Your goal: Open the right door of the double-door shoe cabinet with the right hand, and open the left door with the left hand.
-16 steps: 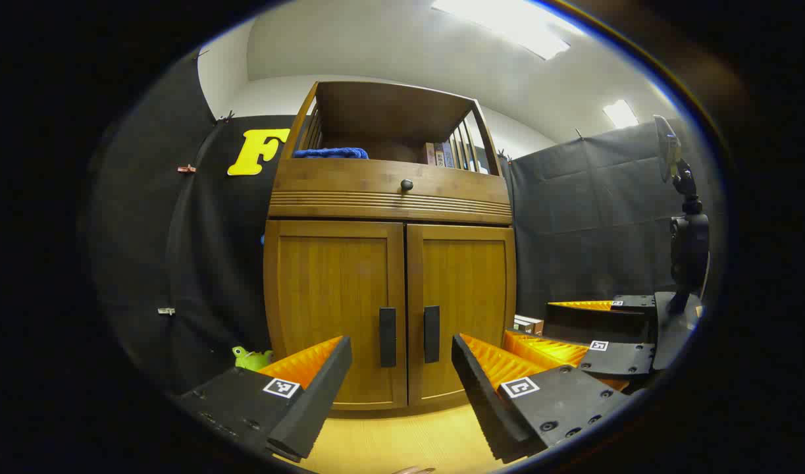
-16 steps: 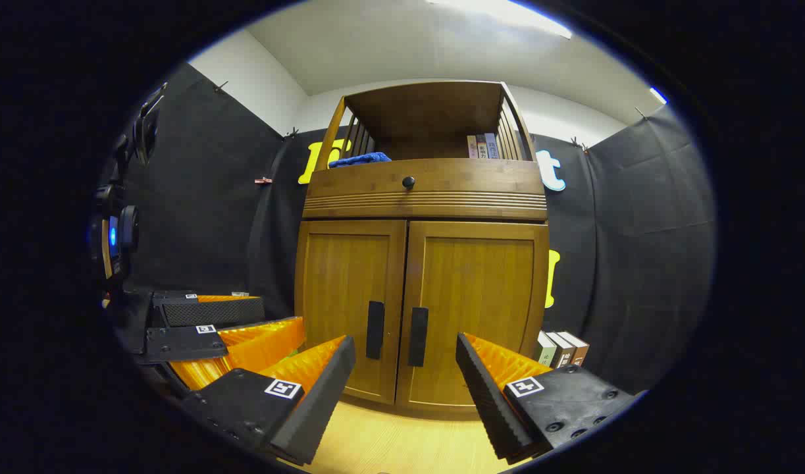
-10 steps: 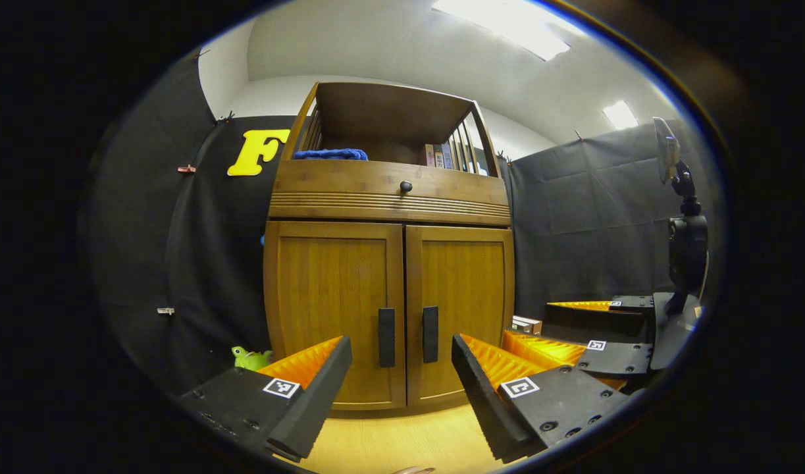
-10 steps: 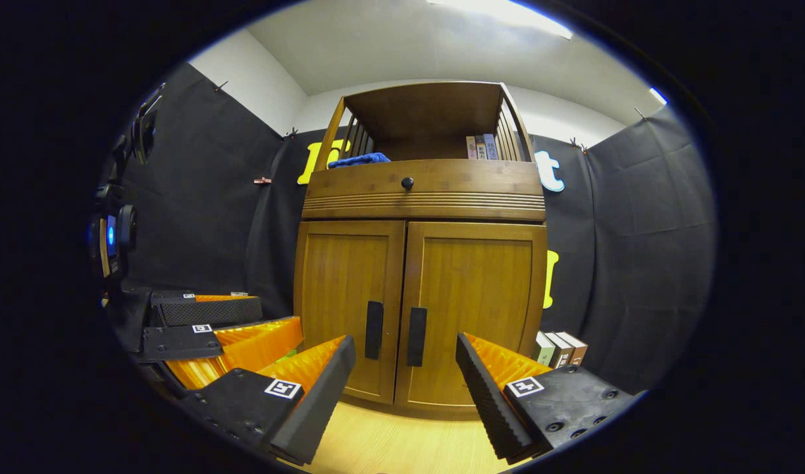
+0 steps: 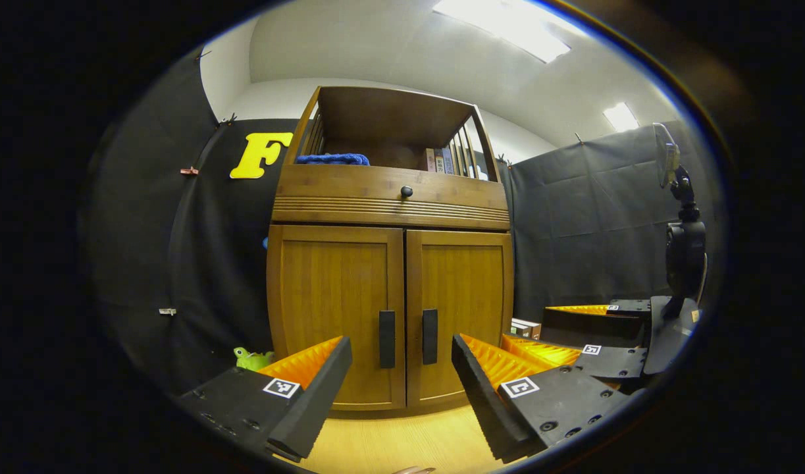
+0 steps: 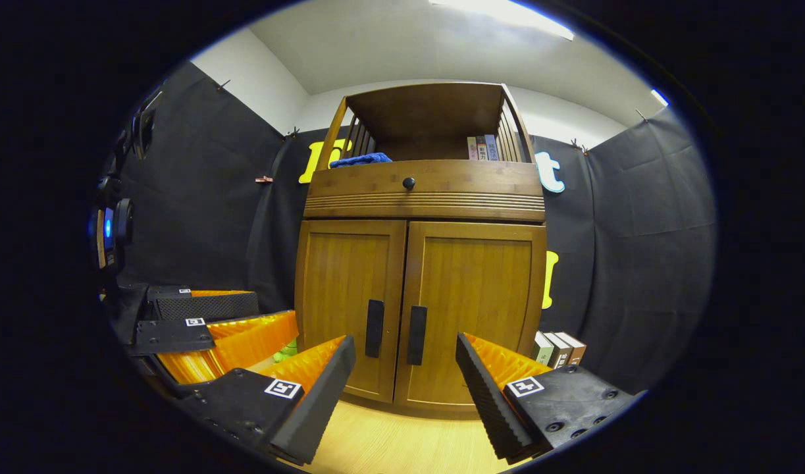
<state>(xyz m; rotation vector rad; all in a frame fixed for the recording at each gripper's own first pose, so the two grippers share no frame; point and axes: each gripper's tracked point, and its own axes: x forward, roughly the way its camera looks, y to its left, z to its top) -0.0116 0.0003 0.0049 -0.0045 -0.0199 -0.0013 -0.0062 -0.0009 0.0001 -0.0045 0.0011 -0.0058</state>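
The wooden shoe cabinet stands straight ahead with both doors closed. Its left door and right door each carry a dark vertical handle, the left handle and right handle, beside the centre seam. My left gripper is open, short of the handles and touching nothing. In the right gripper view, my right gripper is open too, with the right handle and left handle showing between its fingers. Each gripper shows beside the other: the right gripper, the left gripper.
A drawer with a round knob sits above the doors. On the open top shelf lie a blue cloth and some books. A green toy sits on the floor left of the cabinet, books stand to its right. Pale wooden floor lies in front.
Both views have drifted slightly; the cabinet sits a touch lower in the left gripper view. Each gripper has slid a little outward in the other's view. Doors stay closed.
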